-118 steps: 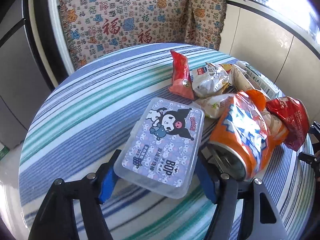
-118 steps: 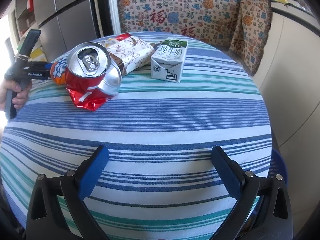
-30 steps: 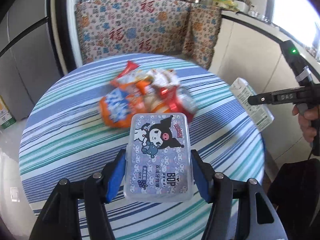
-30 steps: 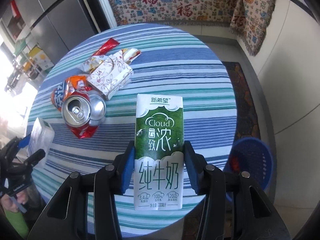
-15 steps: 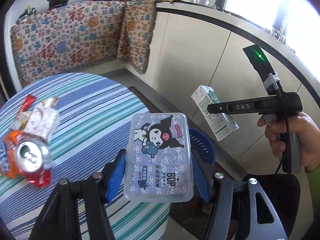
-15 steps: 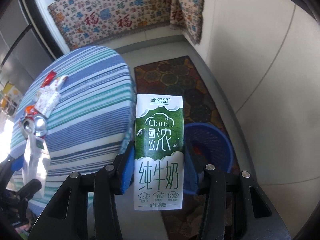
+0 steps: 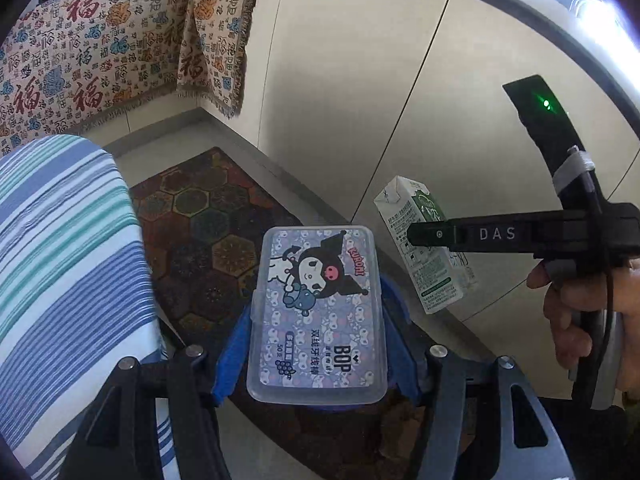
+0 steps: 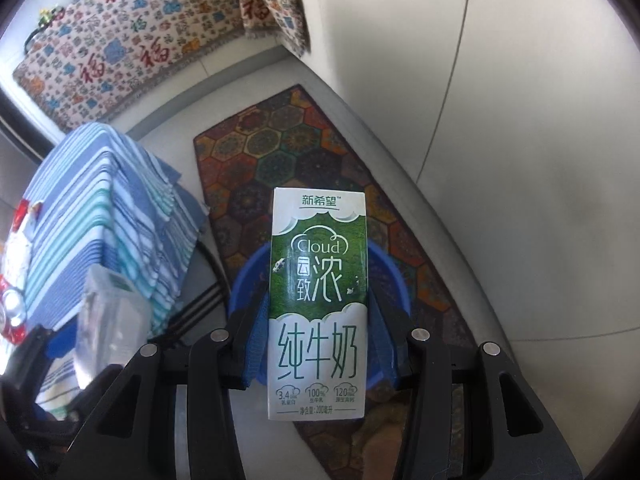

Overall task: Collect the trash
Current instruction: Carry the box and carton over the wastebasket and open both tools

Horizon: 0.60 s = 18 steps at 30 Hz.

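Left gripper at lower centre, jaws clamped on clear plastic floss-pick box. Right gripper at lower centre, jaws clamped on green-and-white milk carton, directly above blue bin on patterned rug. Striped surface at left.

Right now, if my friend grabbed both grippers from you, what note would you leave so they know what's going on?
Left gripper: jaws shut on the clear plastic floss-pick box.
Right gripper: jaws shut on the green-and-white milk carton.
Both are held over the blue trash basket on the patterned floor mat.
Done: both items picked up off the table.
Left: drop both in, then fetch the crushed can and wrappers on the striped tablecloth.
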{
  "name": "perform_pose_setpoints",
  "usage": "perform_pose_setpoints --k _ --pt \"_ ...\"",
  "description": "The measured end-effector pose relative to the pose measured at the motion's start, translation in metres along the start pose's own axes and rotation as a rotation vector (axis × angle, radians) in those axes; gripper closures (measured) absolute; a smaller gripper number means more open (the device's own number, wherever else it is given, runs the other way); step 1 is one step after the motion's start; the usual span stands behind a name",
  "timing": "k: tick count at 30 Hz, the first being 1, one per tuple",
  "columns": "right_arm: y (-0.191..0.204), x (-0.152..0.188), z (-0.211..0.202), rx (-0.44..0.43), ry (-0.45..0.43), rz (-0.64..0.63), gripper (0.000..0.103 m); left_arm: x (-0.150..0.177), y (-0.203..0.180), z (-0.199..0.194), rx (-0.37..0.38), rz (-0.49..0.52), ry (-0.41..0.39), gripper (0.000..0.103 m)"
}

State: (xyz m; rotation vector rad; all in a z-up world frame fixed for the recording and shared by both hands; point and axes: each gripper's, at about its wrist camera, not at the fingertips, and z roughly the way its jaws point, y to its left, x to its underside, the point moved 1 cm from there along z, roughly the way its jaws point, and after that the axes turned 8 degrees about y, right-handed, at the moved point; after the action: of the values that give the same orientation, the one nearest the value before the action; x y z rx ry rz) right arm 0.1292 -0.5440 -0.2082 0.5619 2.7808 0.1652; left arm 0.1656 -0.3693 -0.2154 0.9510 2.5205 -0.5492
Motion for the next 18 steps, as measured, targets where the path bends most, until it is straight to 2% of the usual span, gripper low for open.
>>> perform_pose_setpoints --k 10,12,14,18 --pt "-0.034 -0.001 0.032 -0.042 0.034 0.049 0.053 -0.007 -0.017 0.076 -0.027 0.024 0.095 0.039" --pt "-0.041 -0.002 0.036 -0.061 0.034 0.062 0.052 -0.007 -0.021 0.087 -0.030 0.024 0.117 0.033" --pt "-0.047 -0.005 0.040 -0.092 0.035 0.081 0.041 -0.012 -0.022 0.094 -0.046 0.028 0.115 0.032" --pt "-0.048 -0.006 0.031 -0.112 0.009 0.081 0.040 -0.013 -0.023 0.089 -0.050 0.014 0.085 0.032"
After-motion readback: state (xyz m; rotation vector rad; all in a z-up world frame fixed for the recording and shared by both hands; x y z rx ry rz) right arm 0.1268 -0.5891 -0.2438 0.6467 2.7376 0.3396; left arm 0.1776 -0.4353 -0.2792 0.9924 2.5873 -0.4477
